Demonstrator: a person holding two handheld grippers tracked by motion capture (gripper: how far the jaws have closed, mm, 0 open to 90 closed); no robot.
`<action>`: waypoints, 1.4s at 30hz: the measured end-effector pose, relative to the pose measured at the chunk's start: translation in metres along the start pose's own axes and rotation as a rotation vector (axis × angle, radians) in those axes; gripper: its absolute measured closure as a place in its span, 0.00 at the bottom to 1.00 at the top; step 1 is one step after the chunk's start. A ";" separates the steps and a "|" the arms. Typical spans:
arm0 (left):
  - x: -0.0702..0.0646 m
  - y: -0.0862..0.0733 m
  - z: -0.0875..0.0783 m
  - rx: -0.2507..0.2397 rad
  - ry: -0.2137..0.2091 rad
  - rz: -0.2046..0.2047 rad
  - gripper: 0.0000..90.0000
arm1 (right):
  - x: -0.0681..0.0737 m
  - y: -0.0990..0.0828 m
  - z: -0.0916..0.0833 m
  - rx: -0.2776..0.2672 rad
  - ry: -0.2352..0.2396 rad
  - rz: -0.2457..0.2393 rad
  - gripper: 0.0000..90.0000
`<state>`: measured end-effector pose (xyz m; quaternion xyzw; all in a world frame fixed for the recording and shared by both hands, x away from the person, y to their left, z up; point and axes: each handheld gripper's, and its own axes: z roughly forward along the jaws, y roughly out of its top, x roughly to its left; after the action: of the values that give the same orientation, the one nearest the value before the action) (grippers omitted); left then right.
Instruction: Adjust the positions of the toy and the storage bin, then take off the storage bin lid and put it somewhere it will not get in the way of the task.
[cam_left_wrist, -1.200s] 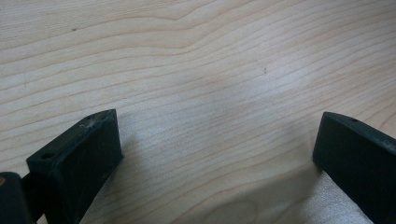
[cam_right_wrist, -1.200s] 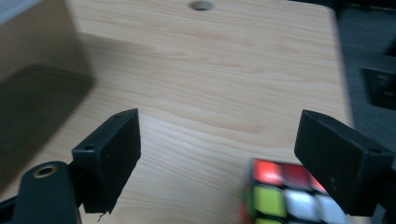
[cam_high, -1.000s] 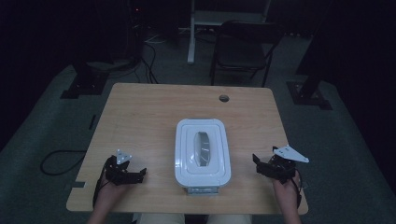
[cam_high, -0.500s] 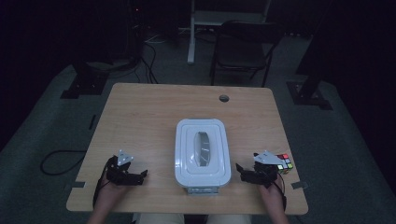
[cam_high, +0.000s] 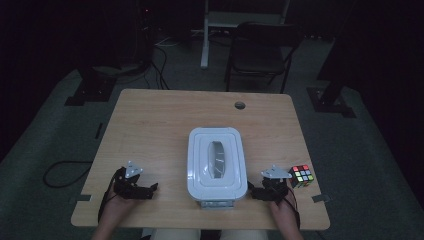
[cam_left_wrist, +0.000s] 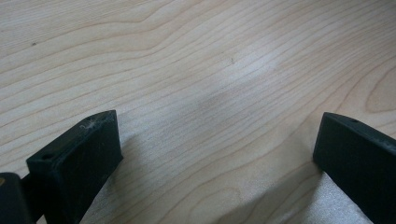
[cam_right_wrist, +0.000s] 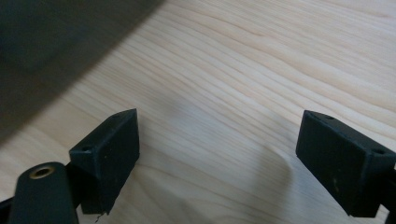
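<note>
Resting near the front edge of the pale wooden table (cam_high: 150, 130), the left gripper (cam_high: 150, 189) and right gripper (cam_high: 256, 192) both hold their jaws spread wide over bare woodgrain. Between them sits a white lidded plastic box (cam_high: 216, 162); a multicoloured puzzle cube (cam_high: 302, 175) lies just beside the right gripper. Beyond, a dark folding chair (cam_high: 260, 50) stands on grey carpet (cam_high: 45, 135).

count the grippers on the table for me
2: the left gripper sits near the table's front left edge, and the right gripper sits just right of the white box, beside the puzzle cube.
</note>
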<state>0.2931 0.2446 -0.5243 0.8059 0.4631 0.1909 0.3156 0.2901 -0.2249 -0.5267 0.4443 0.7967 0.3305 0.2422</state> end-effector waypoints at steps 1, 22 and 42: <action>0.000 0.000 0.000 0.000 0.000 0.000 0.02 | -0.001 0.000 0.000 0.003 0.011 0.005 0.15; 0.001 -0.001 -0.001 0.001 -0.008 0.010 0.02 | -0.008 -0.002 0.001 0.030 0.044 0.091 0.15; -0.001 0.014 -0.021 0.017 -0.022 -0.024 0.03 | -0.008 -0.002 0.001 0.030 0.044 0.090 0.15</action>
<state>0.2884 0.2458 -0.4995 0.8052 0.4707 0.1744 0.3158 0.2933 -0.2323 -0.5277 0.4760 0.7859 0.3386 0.2027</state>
